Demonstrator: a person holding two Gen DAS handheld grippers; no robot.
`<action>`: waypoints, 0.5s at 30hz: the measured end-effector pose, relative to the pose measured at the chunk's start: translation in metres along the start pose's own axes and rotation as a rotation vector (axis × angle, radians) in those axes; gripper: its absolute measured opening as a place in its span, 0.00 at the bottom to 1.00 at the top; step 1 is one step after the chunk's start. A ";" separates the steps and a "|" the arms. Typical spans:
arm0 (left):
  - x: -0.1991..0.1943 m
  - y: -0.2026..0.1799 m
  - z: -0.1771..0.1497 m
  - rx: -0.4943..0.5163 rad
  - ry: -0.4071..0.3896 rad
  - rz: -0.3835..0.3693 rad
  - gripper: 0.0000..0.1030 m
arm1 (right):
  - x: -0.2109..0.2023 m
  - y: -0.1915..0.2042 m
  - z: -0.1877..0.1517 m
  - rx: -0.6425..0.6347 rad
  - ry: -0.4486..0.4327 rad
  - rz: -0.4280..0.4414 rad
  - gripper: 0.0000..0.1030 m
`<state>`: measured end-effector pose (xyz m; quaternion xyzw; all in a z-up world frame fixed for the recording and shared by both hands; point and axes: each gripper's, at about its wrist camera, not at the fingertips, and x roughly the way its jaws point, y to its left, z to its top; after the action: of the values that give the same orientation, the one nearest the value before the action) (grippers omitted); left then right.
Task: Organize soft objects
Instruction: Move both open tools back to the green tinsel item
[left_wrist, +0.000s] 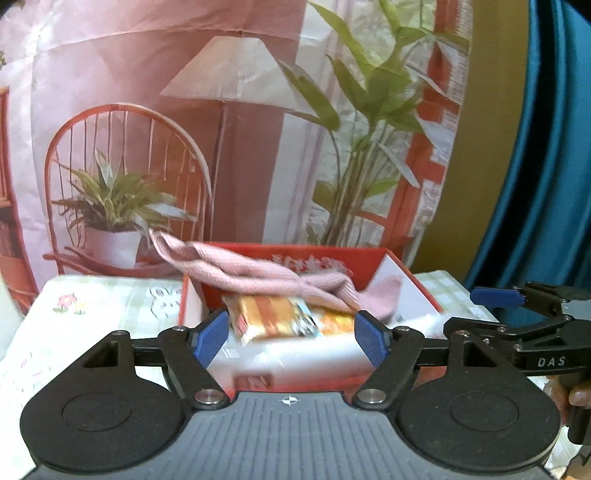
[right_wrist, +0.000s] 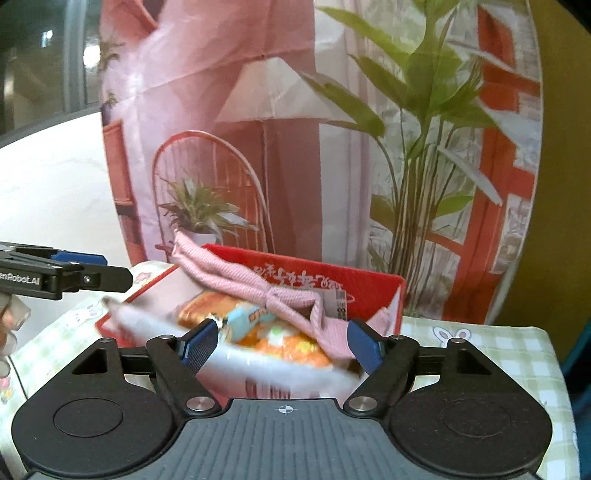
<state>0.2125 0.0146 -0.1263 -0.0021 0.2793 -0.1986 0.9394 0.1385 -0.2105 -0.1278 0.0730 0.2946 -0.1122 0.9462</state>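
Observation:
A red box stands on a checked tablecloth. A pink knitted cloth lies draped over its rim and contents. Under it lie an orange snack packet and a white soft item. My left gripper is open and empty, just in front of the box. My right gripper is open and empty, over the box's near edge. Each gripper shows from the side in the other's view, the right and the left.
A printed backdrop with a lamp, a chair and plants hangs behind the table. The checked tablecloth spreads on both sides of the box. A blue curtain hangs at the right.

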 end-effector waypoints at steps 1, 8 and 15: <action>-0.003 -0.004 -0.005 -0.003 0.000 -0.005 0.75 | -0.009 0.000 -0.008 -0.008 -0.009 0.002 0.72; -0.006 -0.028 -0.037 -0.005 0.044 -0.030 0.75 | -0.044 -0.002 -0.066 -0.028 -0.011 0.004 0.72; 0.014 -0.045 -0.066 -0.047 0.130 -0.116 0.73 | -0.051 -0.006 -0.130 0.008 0.038 0.007 0.70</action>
<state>0.1716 -0.0249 -0.1841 -0.0277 0.3439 -0.2459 0.9058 0.0256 -0.1811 -0.2052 0.0800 0.3118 -0.1090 0.9405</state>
